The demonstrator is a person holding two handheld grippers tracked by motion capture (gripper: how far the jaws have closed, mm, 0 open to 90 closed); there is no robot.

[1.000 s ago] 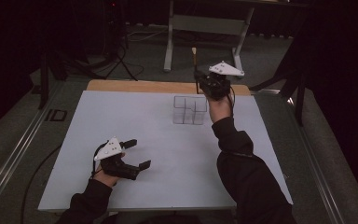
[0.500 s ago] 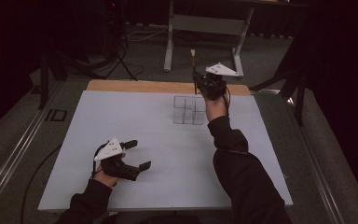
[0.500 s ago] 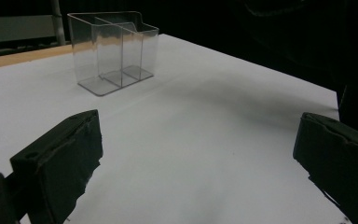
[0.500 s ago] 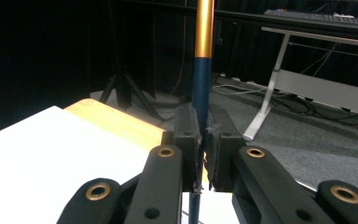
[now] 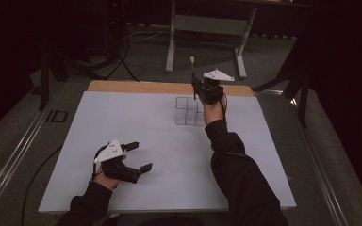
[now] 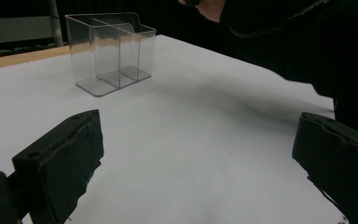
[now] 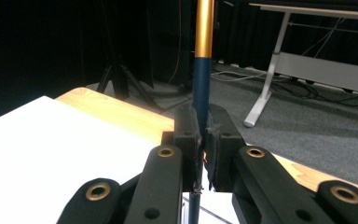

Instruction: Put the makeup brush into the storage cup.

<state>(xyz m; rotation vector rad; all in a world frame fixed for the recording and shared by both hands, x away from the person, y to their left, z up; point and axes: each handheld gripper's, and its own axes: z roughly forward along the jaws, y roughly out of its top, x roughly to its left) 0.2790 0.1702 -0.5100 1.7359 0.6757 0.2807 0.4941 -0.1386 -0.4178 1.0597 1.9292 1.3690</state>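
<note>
Since a second ago we have seen the right claw sink toward the clear organizer, while the left claw has kept its place near the front of the table. We see the right claw pressed together on a slim brush, pinching its dark blue handle; above the pads the shaft turns gold, and the brush stands upright, its pale tip at the top in the high view. The claw hangs over the far right part of the organizer, the lower end of the brush just above or at its rim; we cannot tell whether it touches. The organizer is a transparent box with inner dividers, standing upright on the white table toward the far edge, beside the bare wooden strip. The left claw is spread wide with nothing between its pads, held low over the table, well apart from the organizer.
</note>
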